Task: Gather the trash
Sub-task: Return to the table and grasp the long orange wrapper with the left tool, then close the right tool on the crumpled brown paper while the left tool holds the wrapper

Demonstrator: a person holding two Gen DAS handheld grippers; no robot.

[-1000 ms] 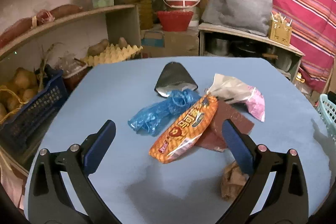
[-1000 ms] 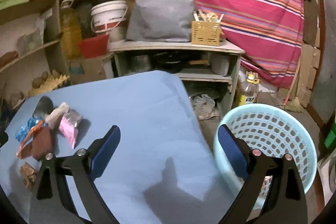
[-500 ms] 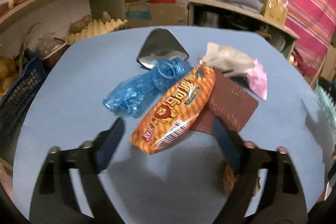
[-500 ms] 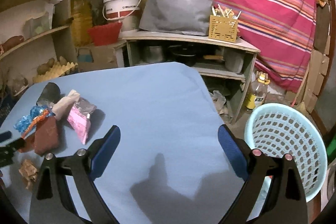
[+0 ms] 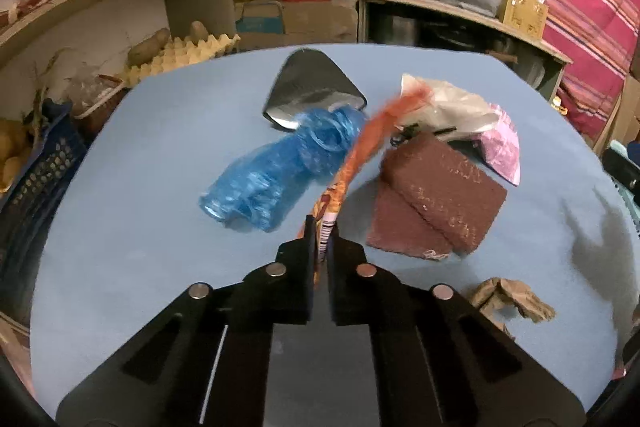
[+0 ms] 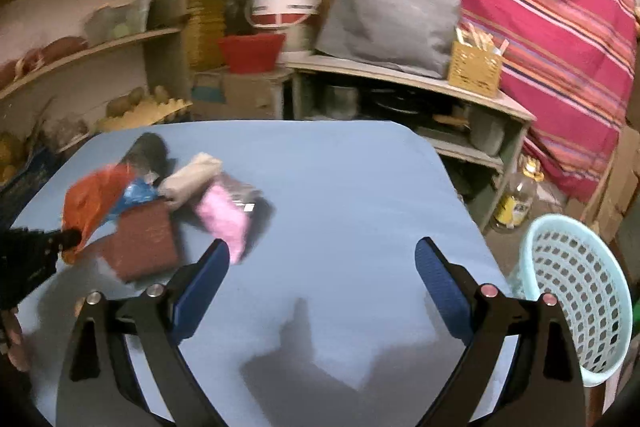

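Observation:
My left gripper point(image 5: 321, 227) is shut on the near end of an orange snack wrapper point(image 5: 360, 147), which stands on edge and is blurred; it also shows in the right wrist view point(image 6: 92, 203). Around it on the blue table point(image 5: 140, 267) lie a crumpled blue plastic bag point(image 5: 276, 171), a silver pouch point(image 5: 312, 87), a brown packet point(image 5: 436, 199), a white and pink bag point(image 5: 480, 123) and a crumpled brown paper point(image 5: 512, 303). My right gripper point(image 6: 322, 283) is open and empty above bare table point(image 6: 340, 187), right of the pile. A light blue mesh basket point(image 6: 580, 299) stands off the table's right edge.
Shelves with potatoes and an egg tray point(image 5: 180, 55) stand at the left. A dark blue crate point(image 5: 36, 179) sits by the table's left edge. A low shelf with a grey bundle point(image 6: 392, 23), a white bucket point(image 6: 284, 3) and a striped red cloth point(image 6: 540, 7) lie behind.
My left gripper has closed on the orange wrapper and lifted its end, turning it on edge. My right gripper has swung left, toward the pile, staying open.

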